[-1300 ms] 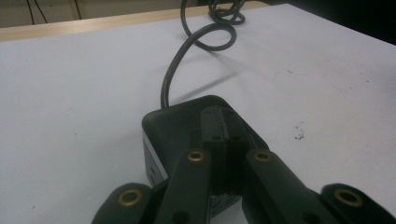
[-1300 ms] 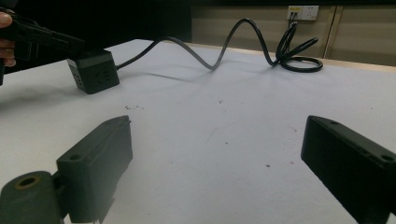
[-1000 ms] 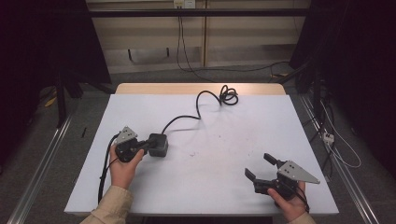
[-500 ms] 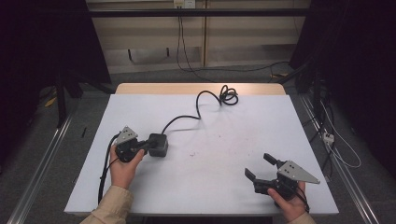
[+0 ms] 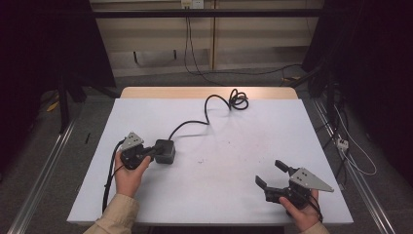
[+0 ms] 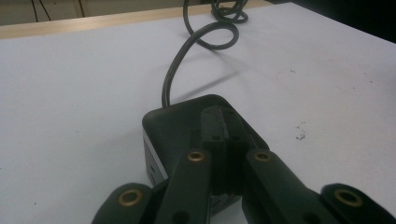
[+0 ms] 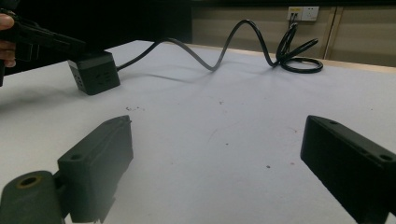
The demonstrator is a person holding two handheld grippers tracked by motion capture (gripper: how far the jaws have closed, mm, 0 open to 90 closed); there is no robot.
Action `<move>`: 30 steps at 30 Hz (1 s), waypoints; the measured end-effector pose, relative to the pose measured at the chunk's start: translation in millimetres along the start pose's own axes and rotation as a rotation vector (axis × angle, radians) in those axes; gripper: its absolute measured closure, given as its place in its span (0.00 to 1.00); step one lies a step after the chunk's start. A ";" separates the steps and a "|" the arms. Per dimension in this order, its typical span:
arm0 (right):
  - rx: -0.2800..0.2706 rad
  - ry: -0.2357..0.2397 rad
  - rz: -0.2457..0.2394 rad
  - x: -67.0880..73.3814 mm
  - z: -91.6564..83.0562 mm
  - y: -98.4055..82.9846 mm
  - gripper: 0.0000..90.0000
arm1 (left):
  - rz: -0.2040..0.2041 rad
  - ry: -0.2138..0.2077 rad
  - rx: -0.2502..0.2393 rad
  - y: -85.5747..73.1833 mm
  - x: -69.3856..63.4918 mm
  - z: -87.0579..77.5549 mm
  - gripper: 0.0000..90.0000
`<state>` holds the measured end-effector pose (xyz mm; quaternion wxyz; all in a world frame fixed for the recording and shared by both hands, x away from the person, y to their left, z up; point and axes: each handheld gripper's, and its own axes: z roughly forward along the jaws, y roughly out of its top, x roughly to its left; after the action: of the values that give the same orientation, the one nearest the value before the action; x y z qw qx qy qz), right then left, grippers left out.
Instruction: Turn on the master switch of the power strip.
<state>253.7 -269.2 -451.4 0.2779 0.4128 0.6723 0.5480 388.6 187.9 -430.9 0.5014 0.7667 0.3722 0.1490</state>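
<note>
A black power cube [image 5: 166,152] lies on the white table [image 5: 243,136], left of centre, and its black cable [image 5: 208,105] snakes back to a coil at the far edge. My left gripper [image 5: 155,150] is shut, its closed tips resting flat on the cube's top with nothing between them. In the left gripper view the closed jaws [image 6: 223,127] lie over the cube [image 6: 175,123], with the cable [image 6: 186,56] curling away beyond. My right gripper [image 5: 269,173] rests open near the front right corner, well apart from the cube. Its wide jaws [image 7: 219,137] frame bare table, with the cube [image 7: 93,72] far left.
A wooden strip [image 5: 204,92] borders the table's far edge, where the cable coil [image 5: 237,100] lies. Metal rails [image 5: 44,170] run along the floor on both sides. Cables trail on the floor to the right [image 5: 350,151]. A wall socket [image 7: 302,12] sits behind.
</note>
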 end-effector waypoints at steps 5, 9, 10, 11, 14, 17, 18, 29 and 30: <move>0.000 0.000 0.001 0.1 -0.1 0.0 0.10 | 0.004 0.006 0.005 0.4 -0.8 0.0 1.00; -0.001 0.001 0.000 0.3 -0.1 0.1 0.10 | 0.005 0.008 0.012 0.8 -1.1 -0.1 1.00; -0.001 0.001 0.001 0.3 -0.1 0.1 0.10 | 0.003 0.008 0.013 0.9 -0.9 -0.1 1.00; -0.002 0.000 0.002 0.4 -0.1 0.1 0.10 | 0.002 0.008 0.012 0.9 -1.1 0.0 1.00; -0.003 -0.001 0.001 0.2 -0.4 0.1 0.10 | 0.008 0.017 0.015 1.1 -2.3 0.0 1.00; -0.004 0.000 0.002 0.2 -0.6 0.3 0.10 | 0.019 0.020 0.019 1.7 -2.6 0.0 1.00; -0.004 0.000 0.002 0.2 -0.6 0.2 0.10 | 0.015 0.018 0.018 1.6 -2.4 0.1 1.00; -0.005 0.001 0.000 -0.2 -1.3 0.2 0.10 | 0.028 0.033 0.027 2.0 -5.1 0.7 1.00; -0.006 0.000 0.000 -0.1 -1.2 0.2 0.10 | 0.029 0.034 0.026 2.0 -5.3 0.8 1.00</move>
<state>252.7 -269.9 -450.9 0.2791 0.4118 0.6708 0.5501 386.3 183.0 -428.8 0.4826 0.7759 0.3716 0.1643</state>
